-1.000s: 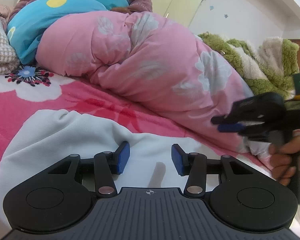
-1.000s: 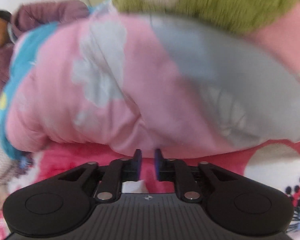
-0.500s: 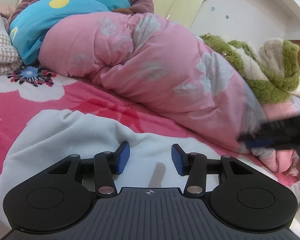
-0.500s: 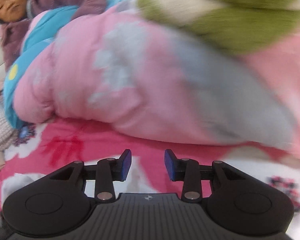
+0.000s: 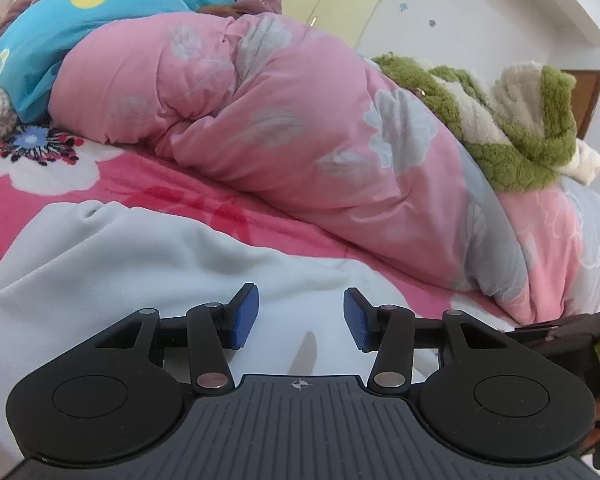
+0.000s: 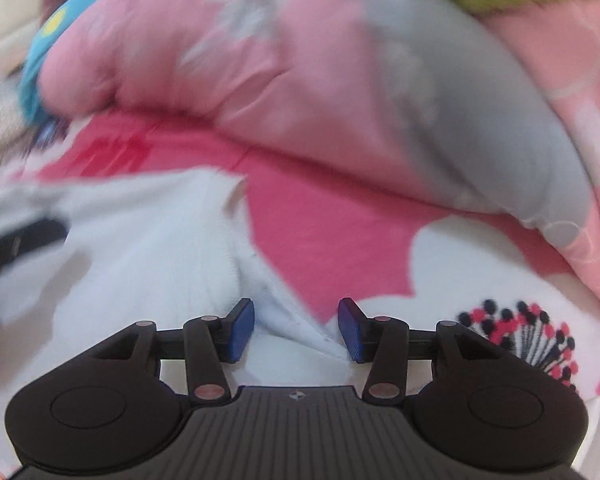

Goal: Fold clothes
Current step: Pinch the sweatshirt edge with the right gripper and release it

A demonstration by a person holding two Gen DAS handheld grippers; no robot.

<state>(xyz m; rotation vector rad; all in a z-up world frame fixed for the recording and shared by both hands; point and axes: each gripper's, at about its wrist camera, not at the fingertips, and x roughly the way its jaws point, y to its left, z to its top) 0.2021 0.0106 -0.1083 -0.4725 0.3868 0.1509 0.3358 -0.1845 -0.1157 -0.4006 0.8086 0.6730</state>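
A white garment (image 5: 140, 272) lies spread on a pink flowered bedsheet (image 5: 188, 196). My left gripper (image 5: 300, 318) hovers low over it, open, with only white cloth showing between its blue pads. In the right wrist view the same white garment (image 6: 140, 240) fills the lower left, its edge and a seam running under my right gripper (image 6: 296, 326), which is open just above that edge. The other gripper shows as a dark blur (image 6: 20, 240) at the left border. The right wrist view is motion-blurred.
A bulky pink quilt (image 5: 300, 132) with grey leaf prints lies along the far side of the bed. A person in a blue and purple top (image 5: 112, 8) lies behind it. A green and cream fleece blanket (image 5: 520, 128) is piled at the right.
My right gripper opened, let go of the white cloth, and dropped from in front of the quilt down to the garment's edge. The left gripper stayed put and open.
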